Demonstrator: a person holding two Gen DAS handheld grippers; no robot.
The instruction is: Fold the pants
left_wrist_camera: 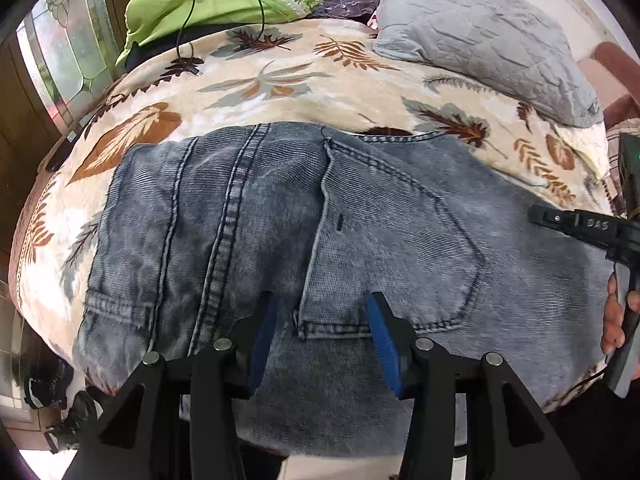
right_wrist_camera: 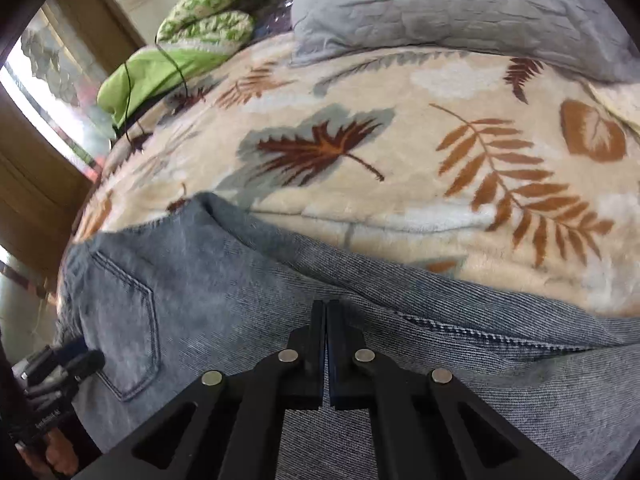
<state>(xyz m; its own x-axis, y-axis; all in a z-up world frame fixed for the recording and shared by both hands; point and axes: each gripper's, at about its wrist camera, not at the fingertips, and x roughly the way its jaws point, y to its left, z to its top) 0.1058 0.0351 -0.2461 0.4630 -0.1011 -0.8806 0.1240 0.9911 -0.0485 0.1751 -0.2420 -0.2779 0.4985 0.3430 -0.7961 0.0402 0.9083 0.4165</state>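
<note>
I see jeans (left_wrist_camera: 320, 220) lying crosswise under both grippers: left gripper (left_wrist_camera: 320, 344) jaws apart, empty; right gripper (right_wrist_camera: 326, 344) jaws together, empty.

Home bedroom: leaf-print blanket (left_wrist_camera: 304, 80) on bed, grey pillow (left_wrist_camera: 480, 36).
</note>
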